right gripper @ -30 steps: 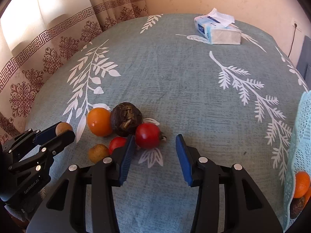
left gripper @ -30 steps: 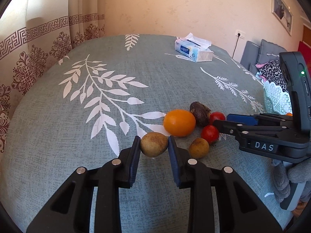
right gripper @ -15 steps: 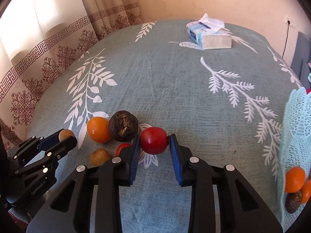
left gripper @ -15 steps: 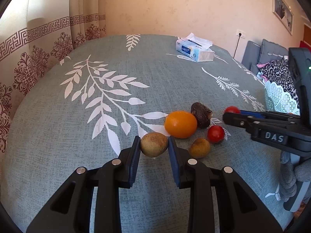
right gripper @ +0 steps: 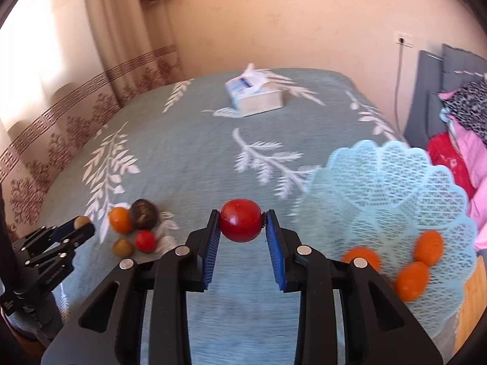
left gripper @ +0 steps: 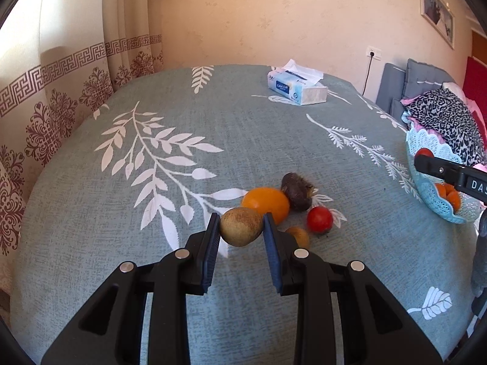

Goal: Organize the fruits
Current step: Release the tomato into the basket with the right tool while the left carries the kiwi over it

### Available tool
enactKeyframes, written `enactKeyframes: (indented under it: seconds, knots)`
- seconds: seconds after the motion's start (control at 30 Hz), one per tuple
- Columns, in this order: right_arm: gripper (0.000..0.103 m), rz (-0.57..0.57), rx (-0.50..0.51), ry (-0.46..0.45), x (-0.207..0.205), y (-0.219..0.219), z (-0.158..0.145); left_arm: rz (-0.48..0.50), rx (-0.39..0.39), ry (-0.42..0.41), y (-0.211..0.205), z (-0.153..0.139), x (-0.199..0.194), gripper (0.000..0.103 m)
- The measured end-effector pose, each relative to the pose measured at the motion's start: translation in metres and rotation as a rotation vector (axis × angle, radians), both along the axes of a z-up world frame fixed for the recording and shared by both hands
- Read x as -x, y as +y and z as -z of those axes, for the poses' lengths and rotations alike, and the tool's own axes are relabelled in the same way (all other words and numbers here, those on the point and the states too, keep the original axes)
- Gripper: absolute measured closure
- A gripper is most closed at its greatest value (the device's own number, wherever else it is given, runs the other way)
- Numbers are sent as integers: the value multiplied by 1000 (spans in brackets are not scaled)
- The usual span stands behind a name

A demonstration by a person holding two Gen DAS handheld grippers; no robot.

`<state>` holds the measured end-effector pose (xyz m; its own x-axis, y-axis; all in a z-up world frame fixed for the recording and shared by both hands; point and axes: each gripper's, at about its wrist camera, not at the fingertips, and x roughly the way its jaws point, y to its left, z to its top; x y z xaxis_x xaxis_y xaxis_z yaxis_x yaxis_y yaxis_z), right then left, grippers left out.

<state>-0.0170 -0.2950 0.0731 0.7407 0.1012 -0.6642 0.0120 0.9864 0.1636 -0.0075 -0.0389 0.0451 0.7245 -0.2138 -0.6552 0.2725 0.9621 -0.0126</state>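
We hold the left tool (left gripper: 242, 226) level above the bench (left gripper: 243, 140), clamped on a brown fruit (left gripper: 241, 226). Our right tool (right gripper: 242, 220) grips a red fruit (right gripper: 240, 220), raised beside the lace basket (right gripper: 386, 182). Blur softens the right view, and the basket's oranges (right gripper: 411, 276) sit partly behind its mesh.

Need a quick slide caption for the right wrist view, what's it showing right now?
Right gripper holds a red fruit beside the blue lace basket of oranges.
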Motion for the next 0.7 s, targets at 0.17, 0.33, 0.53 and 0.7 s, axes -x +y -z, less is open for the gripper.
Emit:
enactKeyframes:
  seconds: [0.17,0.33,0.53,0.7]
  knots:
    - [72,119,-9,4,6,-42,1,18,-6,-23,-13,-10,1,74]
    - [72,194,-5,20,9,-70,10,41,-17,-35,-27,-16,3,74]
    - [70,254,-35,27,12,-96,19,70,-25,-55,-47,-24,5,74]
    - [59,295,-83,-9,21,-113,14,108,-39,-71,-68,-31,5,74]
